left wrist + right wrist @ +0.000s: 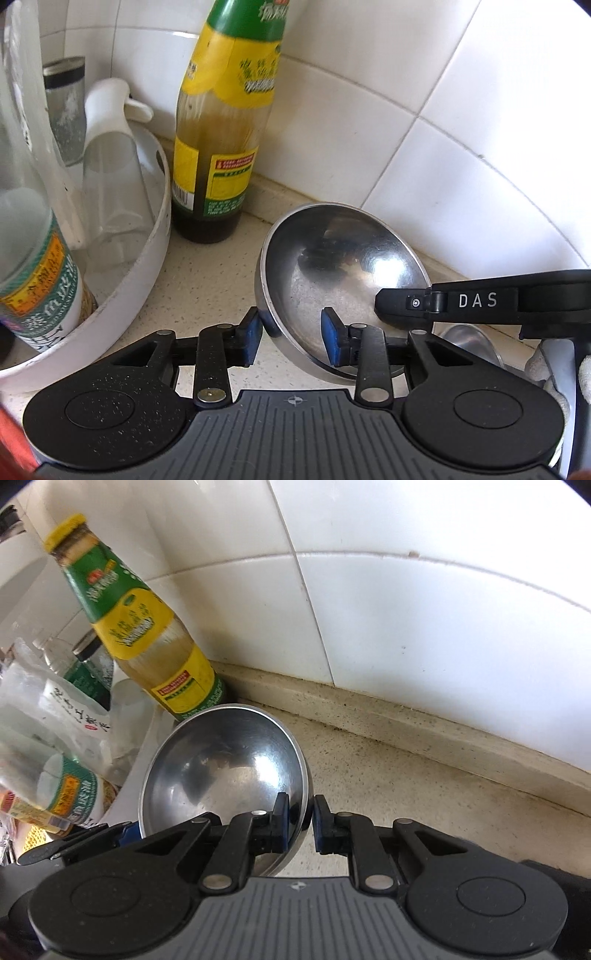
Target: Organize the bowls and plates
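1. While the tiled wall (406, 609) closes the scene at the back, the speckled bench (406, 794) runs along its foot and carries everything in view.
2. White round tray (147, 258): stands at the left of the bench and holds clear bottles and jars, one with a green label (40, 288). It holds no plates or bowls that can be seen.
3. Sauce bottle (221, 129): stands upright on the bench between the tray and the wall, just behind the bowl.
4. Steel bowl (332, 266): tilted, cavity facing both cameras, beside the tray. Whether its underside touches the bench cannot be told.
5. Left hand-held gripper (291, 338): pads apart, straddling the near rim, one pad outside the wall and one inside. A gap shows at each pad, so the bowl appears not clamped on this side.
6. Right hand-held gripper (300, 823): pads straddle the right rim, close to the wall on both sides. Contact cannot be confirmed.
7. Second steel item (469, 343): partly visible under the right hand-held gripper; type unclear.
8. Progress, as a judgement: early. One bowl is in hand and not yet placed; no finished stack is visible.
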